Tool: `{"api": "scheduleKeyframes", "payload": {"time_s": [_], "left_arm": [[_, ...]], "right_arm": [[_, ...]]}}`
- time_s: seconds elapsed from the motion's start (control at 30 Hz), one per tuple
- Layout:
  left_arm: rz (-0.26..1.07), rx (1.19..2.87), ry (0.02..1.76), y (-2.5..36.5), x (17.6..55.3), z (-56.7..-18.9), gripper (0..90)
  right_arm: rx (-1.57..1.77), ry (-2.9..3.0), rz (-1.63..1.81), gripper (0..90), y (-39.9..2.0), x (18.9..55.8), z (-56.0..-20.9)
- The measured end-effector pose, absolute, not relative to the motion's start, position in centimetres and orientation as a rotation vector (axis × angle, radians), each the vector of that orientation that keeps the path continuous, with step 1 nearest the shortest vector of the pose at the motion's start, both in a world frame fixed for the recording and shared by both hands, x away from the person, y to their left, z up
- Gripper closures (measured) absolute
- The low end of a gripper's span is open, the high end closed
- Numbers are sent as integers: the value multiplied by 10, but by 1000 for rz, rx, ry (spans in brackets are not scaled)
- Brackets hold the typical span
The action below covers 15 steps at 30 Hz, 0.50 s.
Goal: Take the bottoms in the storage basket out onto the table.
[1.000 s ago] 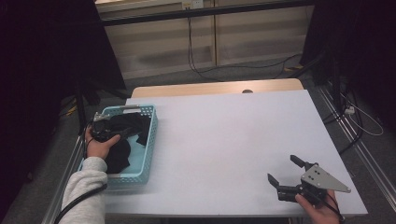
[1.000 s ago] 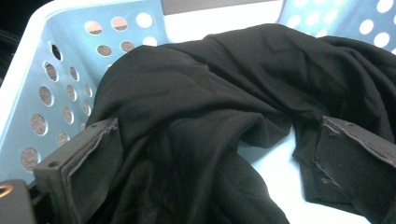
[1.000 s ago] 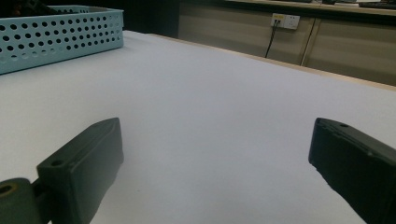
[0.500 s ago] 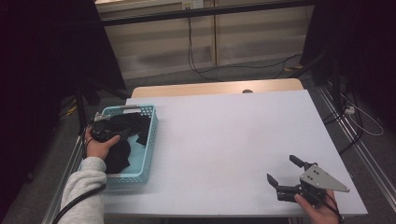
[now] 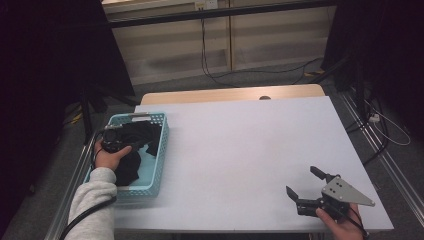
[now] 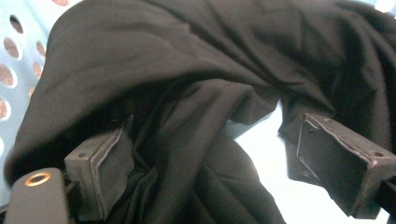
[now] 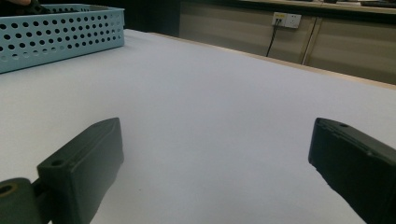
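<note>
We're early on: black cloth (image 5: 134,150) is in the blue basket (image 5: 159,150) at table's left edge, nothing lifted out yet. Our left gripper (image 6: 205,172) sits down in the cloth, jaws just been closing w/ a fold between them, pads not pressing yet. Right gripper (image 5: 311,186) rests agape on the table (image 5: 240,145), nothing in it. Left to do: clamp, pull cloth out.

No readable text, label or number anywhere here
</note>
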State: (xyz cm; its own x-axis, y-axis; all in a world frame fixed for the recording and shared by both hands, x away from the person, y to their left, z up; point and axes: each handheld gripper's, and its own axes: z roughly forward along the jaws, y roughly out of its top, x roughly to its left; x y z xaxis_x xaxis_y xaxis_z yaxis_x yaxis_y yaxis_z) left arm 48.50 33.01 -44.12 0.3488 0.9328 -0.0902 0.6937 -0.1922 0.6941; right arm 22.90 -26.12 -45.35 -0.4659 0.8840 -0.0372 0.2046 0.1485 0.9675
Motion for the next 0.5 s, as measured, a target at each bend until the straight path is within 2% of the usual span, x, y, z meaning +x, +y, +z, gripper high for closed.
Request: {"api": "scheduleKeyframes", "payload": {"time_s": [0.3, 0.4, 0.5], "left_arm": [[451, 1962, 1491, 330, 487, -445, 168], [442, 1959, 1514, 331, 487, -445, 218], [456, 1944, 1552, 331, 487, -444, 340]], "right_arm": [[1040, 1794, 1348, 23, -261, 229, -454], [1039, 1796, 1344, 23, -261, 229, -454], [1042, 1789, 1348, 24, -262, 230, -454]]}}
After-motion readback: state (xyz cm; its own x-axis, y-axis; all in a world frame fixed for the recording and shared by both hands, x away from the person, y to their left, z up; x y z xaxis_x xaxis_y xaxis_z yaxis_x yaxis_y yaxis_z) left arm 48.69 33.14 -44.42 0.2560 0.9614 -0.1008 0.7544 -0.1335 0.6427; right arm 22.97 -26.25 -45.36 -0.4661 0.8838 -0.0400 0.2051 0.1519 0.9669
